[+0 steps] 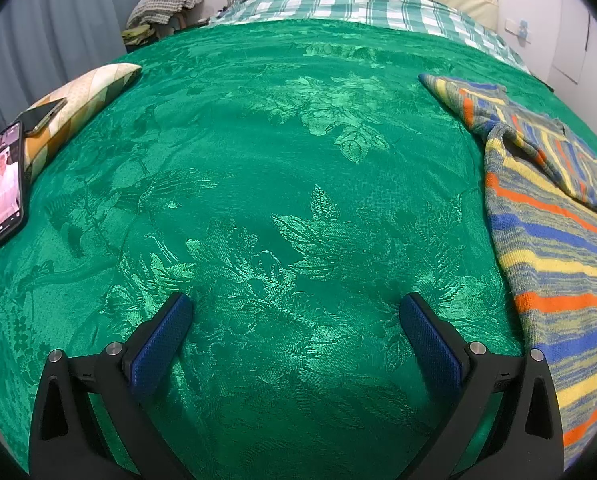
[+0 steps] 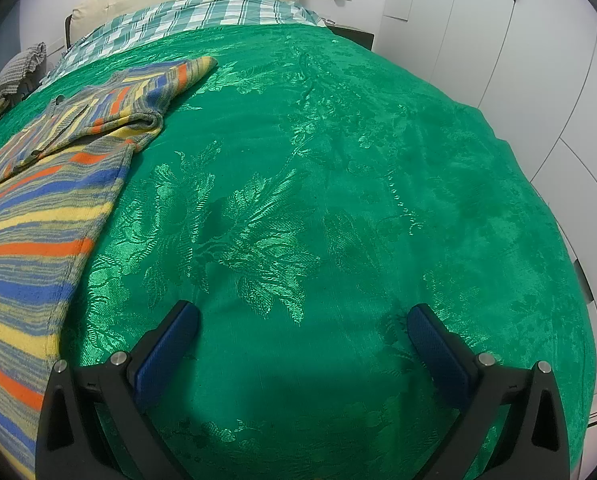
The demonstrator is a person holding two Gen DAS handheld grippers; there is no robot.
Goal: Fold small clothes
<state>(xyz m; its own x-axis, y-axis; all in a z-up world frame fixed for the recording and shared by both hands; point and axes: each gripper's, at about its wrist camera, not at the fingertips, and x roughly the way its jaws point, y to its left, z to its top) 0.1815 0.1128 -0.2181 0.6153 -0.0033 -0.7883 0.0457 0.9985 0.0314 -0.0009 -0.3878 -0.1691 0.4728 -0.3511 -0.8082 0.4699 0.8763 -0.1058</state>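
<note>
striped sweater (image 1: pixel 550 240) cut off by right edge in left wrist view, by left edge in right wrist view (image 2: pixel 30 232), lit phone (image 1: pixel 3 188) screen too small to read, pillow (image 1: pixel 78 108) partly under second phone (image 1: pixel 44 115)

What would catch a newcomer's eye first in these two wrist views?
The shiny green floral bedspread fills both views. Next comes the striped knit sweater in orange, blue and yellow, lying between the two tongs with one sleeve folded across its body. A lit phone leans against a patterned cushion at the left edge, while the left tongs and right tongs stand wide open over bare cover.
</note>
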